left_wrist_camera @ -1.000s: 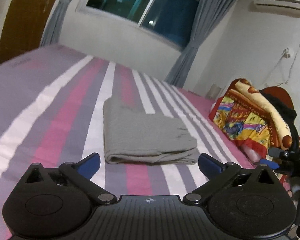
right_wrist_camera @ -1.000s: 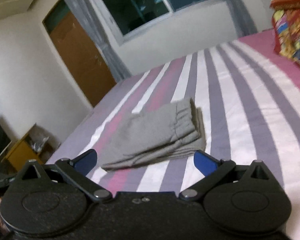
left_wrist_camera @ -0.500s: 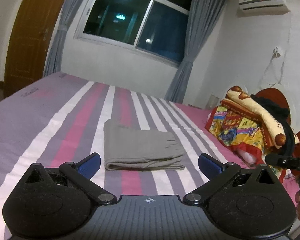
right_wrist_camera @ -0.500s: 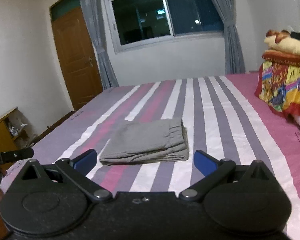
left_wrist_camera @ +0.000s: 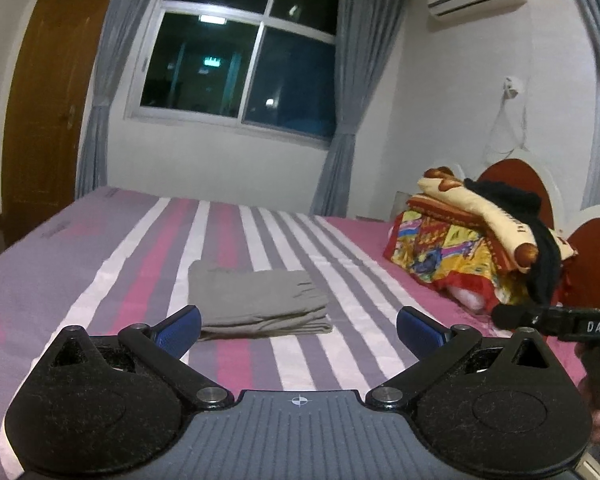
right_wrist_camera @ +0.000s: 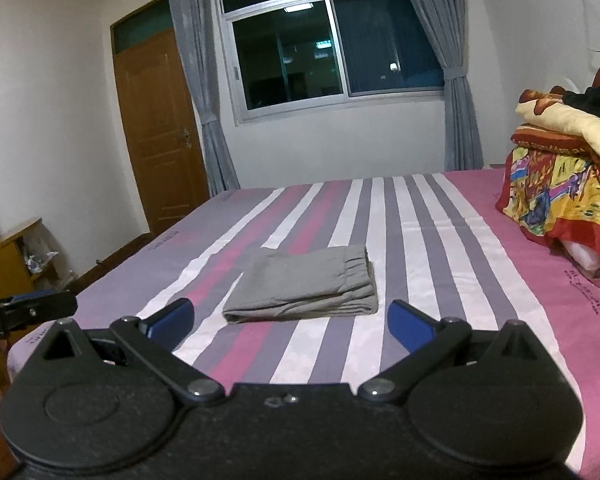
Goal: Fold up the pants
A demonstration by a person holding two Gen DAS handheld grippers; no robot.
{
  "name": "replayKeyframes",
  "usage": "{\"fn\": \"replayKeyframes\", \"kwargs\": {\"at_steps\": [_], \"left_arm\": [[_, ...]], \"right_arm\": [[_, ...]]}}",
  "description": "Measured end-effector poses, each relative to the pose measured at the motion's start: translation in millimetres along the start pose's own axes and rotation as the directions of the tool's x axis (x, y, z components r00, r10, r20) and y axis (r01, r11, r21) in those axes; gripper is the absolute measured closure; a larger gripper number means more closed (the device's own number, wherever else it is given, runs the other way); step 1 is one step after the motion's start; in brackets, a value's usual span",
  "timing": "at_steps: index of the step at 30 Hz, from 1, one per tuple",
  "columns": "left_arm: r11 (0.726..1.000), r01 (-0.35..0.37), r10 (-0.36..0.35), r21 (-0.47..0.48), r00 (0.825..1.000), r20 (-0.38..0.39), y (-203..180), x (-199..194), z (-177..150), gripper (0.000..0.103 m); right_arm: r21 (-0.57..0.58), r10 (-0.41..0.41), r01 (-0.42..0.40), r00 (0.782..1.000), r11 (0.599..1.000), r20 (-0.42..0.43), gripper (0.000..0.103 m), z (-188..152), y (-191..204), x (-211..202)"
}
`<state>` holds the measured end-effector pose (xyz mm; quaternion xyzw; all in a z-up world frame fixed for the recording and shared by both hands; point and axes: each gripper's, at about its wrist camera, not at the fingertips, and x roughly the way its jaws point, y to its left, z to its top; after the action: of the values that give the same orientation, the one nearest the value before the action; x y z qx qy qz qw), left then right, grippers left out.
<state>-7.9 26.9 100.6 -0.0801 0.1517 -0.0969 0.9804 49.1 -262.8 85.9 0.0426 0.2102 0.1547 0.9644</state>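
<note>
Presently, a striped bed [left_wrist_camera: 100, 280] [right_wrist_camera: 440, 240] is seen stretching ahead of both grippers. Grey pants [left_wrist_camera: 260, 304] [right_wrist_camera: 304, 284] are found folded flat on it, ahead of the fingers and untouched. The left gripper [left_wrist_camera: 299, 326] and right gripper [right_wrist_camera: 290, 320] are each held spread wide, with nothing gripped.

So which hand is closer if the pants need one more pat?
Probably right, but barely. The gray pants sit centred between the right gripper's open jaws; from the left gripper they sit nearer its left side. Neither touches them, and they already look folded.
</note>
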Motion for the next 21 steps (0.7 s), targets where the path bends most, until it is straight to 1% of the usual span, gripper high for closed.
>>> {"fn": "replayKeyframes", "kwargs": {"at_steps": [4,6,10,12,15,21], "left_arm": [[1.0,-0.009,0.009,0.003,0.999,0.037,-20,-36,-3,0.0],[1.0,0.002,-0.003,0.003,0.999,0.04,-28,-51,-9,0.0],[0.999,-0.023,0.021,0.036,0.998,0.056,-40,-76,-28,0.0],[0.999,-0.024,0.023,0.03,0.999,0.047,-40,-78,-34,0.0],[1.0,-0.014,0.014,0.013,1.0,0.027,-36,-74,-38,0.0],[0.999,-0.021,0.019,0.026,0.999,0.044,-34,-72,-34,0.0]], "right_arm": [[0.012,0.006,-0.006,1.0,1.0,0.019,0.0,-9,5,-28],[0.015,0.002,-0.002,1.0,1.0,0.028,0.0,-15,8,-43],[0.013,0.005,-0.006,0.999,1.0,0.042,0.0,-26,13,-67],[0.011,0.009,-0.009,0.999,1.0,0.045,0.0,-32,17,-74],[0.004,0.01,-0.01,0.999,1.0,0.036,0.0,-34,21,-69],[-0.049,0.0,0.002,1.0,0.999,0.03,0.0,-33,37,-60]]}}
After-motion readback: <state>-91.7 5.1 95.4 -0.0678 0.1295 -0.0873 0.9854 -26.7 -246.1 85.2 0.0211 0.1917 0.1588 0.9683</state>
